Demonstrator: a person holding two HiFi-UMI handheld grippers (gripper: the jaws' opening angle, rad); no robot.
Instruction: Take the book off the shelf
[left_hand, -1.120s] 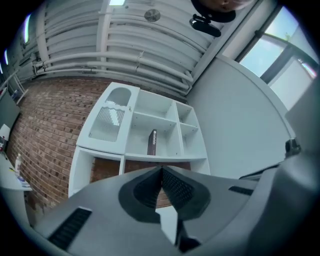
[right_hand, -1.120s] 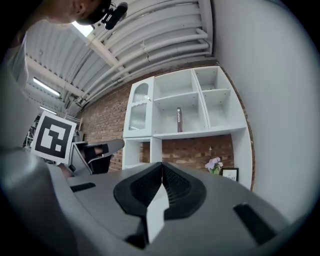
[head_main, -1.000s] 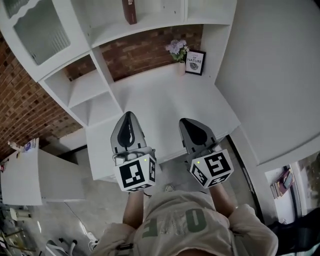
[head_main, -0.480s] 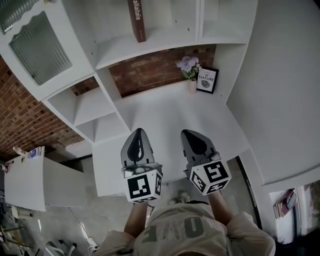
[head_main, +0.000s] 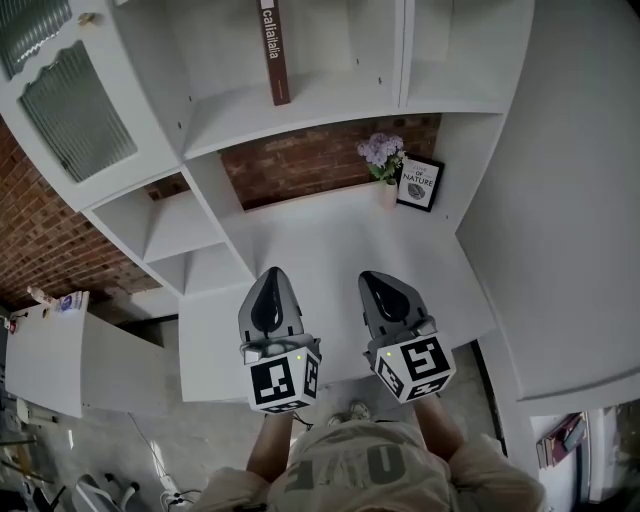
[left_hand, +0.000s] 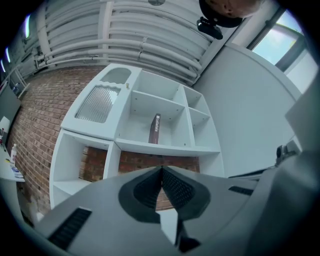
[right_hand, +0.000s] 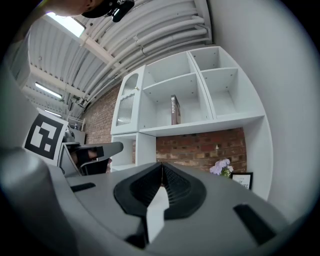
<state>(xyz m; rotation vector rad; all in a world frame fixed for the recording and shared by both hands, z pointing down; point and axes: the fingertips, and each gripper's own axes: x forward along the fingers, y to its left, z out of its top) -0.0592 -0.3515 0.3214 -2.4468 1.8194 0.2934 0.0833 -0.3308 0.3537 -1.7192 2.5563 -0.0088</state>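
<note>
A dark red book (head_main: 274, 52) stands upright and alone on an upper shelf of the white shelf unit (head_main: 300, 105). The book (left_hand: 154, 129) also shows in the left gripper view, and the book (right_hand: 174, 109) in the right gripper view, far ahead of both. My left gripper (head_main: 268, 279) and right gripper (head_main: 372, 281) hang side by side over the white desk top (head_main: 330, 240), well below the book. Both are shut with nothing between their jaws.
A small vase of purple flowers (head_main: 381, 155) and a framed print (head_main: 419, 184) stand at the back right of the desk. A glass-front cabinet door (head_main: 70, 95) is at the upper left. Open cubbies (head_main: 180, 230) sit at the left. A white wall (head_main: 570, 200) bounds the right.
The head view has tilted up, so more of the upper shelf and the book shows. Both grippers sit lower in the picture and stay shut side by side.
</note>
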